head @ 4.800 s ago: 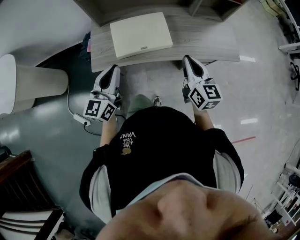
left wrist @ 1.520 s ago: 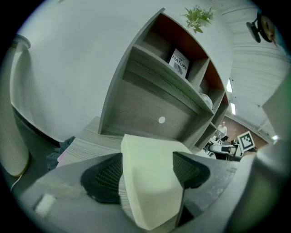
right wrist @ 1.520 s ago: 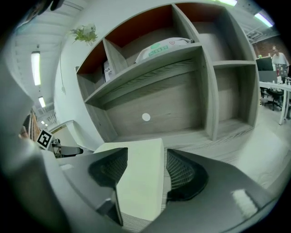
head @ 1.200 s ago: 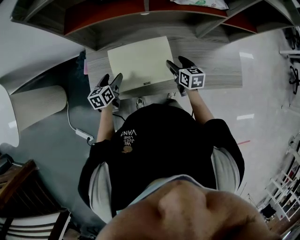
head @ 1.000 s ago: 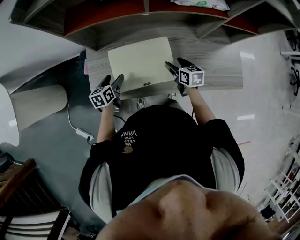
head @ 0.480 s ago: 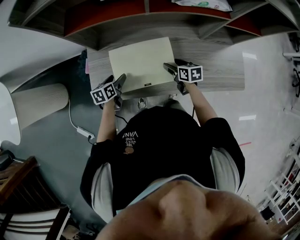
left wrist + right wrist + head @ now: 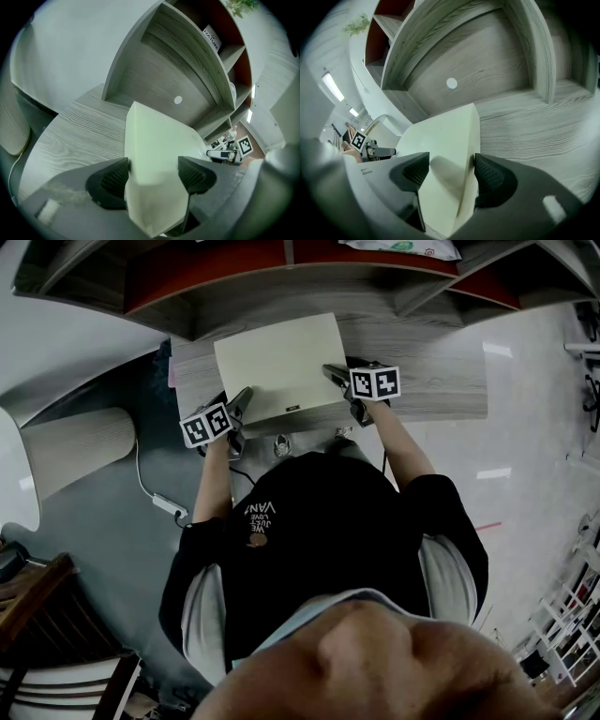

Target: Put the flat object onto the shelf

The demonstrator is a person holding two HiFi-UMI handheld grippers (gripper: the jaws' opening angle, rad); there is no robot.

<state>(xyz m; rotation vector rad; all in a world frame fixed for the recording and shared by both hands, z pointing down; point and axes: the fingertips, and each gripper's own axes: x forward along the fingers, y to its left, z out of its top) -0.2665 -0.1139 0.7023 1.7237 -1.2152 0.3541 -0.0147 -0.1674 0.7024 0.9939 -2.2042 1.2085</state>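
Lying on the grey wood-grain table (image 7: 431,343) below the shelf (image 7: 216,277), the flat object (image 7: 277,367) had a near corner inside each tool. The left gripper (image 7: 152,176) and right gripper (image 7: 450,171) each pinched it between ribbed black pads. It was a smooth, cream, rectangular slab (corners rounded).

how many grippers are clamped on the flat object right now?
2. The left gripper holds the flat object by its near-left corner; the right gripper holds its near-right corner. Each has a jaw against either side.
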